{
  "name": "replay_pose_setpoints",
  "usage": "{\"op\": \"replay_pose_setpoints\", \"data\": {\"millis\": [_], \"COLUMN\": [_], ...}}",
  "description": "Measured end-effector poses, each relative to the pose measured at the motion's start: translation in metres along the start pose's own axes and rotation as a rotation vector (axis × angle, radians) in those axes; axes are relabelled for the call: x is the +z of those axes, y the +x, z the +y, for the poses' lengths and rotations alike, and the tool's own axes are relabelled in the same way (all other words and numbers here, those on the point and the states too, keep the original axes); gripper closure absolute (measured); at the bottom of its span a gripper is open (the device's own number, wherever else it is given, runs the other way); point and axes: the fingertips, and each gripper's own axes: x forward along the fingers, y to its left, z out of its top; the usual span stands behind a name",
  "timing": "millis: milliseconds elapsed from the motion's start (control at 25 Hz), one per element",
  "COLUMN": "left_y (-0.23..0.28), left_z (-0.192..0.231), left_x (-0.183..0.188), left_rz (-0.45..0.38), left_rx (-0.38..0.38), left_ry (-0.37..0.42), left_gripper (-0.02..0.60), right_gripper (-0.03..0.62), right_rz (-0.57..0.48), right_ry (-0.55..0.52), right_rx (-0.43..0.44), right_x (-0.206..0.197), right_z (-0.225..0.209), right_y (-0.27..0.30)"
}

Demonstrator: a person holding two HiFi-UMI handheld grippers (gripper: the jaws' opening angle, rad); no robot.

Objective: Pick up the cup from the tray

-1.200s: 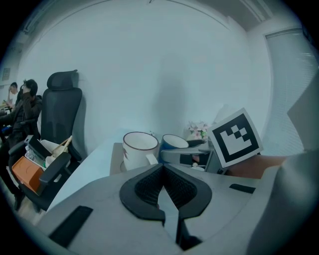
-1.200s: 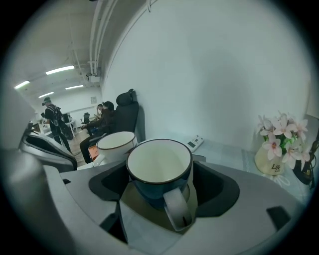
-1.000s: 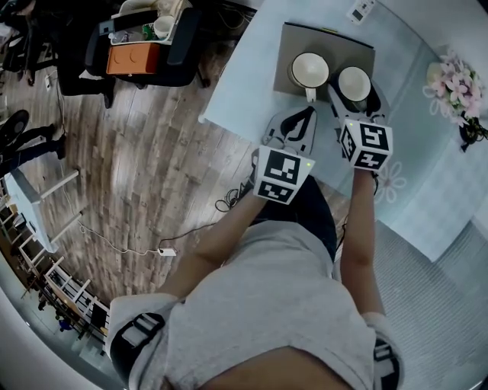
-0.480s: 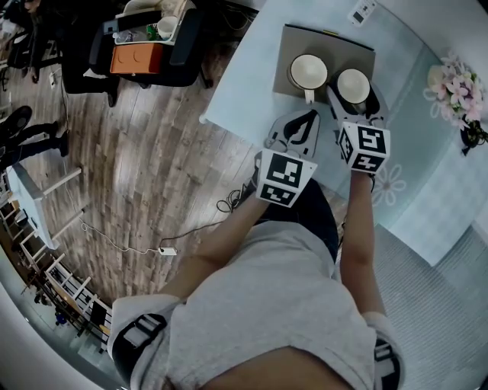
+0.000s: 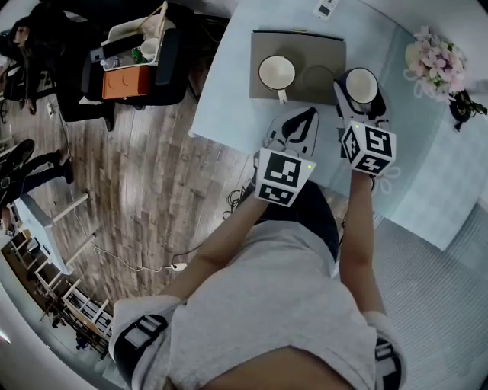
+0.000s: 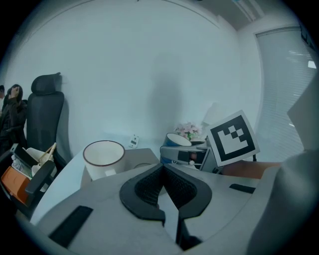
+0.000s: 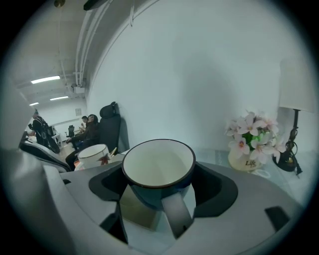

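Observation:
A grey tray (image 5: 305, 47) lies on the pale table, and a white cup (image 5: 276, 73) stands on its left half. My right gripper (image 5: 361, 91) is shut on a dark blue cup (image 5: 361, 84) with a white inside, held just off the tray's right edge. In the right gripper view the blue cup (image 7: 158, 169) sits between the jaws with its handle toward the camera, and the white cup (image 7: 93, 155) is far left. My left gripper (image 5: 296, 123) is shut on nothing, short of the tray. The left gripper view shows the white cup (image 6: 103, 156) past the jaws.
A vase of pink flowers (image 5: 433, 61) and a black lamp base (image 5: 465, 114) stand at the table's right. A small white remote (image 5: 326, 9) lies beyond the tray. An office chair (image 5: 130, 53) loaded with boxes is on the wooden floor to the left.
The blue cup has left its place on the tray's right half and now hangs in my right gripper beside the tray. The left gripper has stayed put.

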Motion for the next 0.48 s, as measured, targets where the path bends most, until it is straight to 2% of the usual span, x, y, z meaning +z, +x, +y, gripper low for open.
{"op": "replay_pose_setpoints", "data": {"millis": [280, 480], "left_y": [0.027, 0.040], "left_z": [-0.038, -0.056], "left_x": [-0.002, -0.007], "left_rz": [0.029, 0.060], "left_rx": [-0.089, -0.132], "left_ry": [0.043, 0.072], "left_gripper": [0.577, 0.577], "right_gripper": [0.250, 0.250], "right_rz": [0.020, 0.044], "right_ry": [0.060, 0.091], "right_rx": [-0.126, -0.179], "right_x": [-0.025, -0.047], "right_z": [-0.060, -0.086], "right_y": [-0.018, -0.021]}}
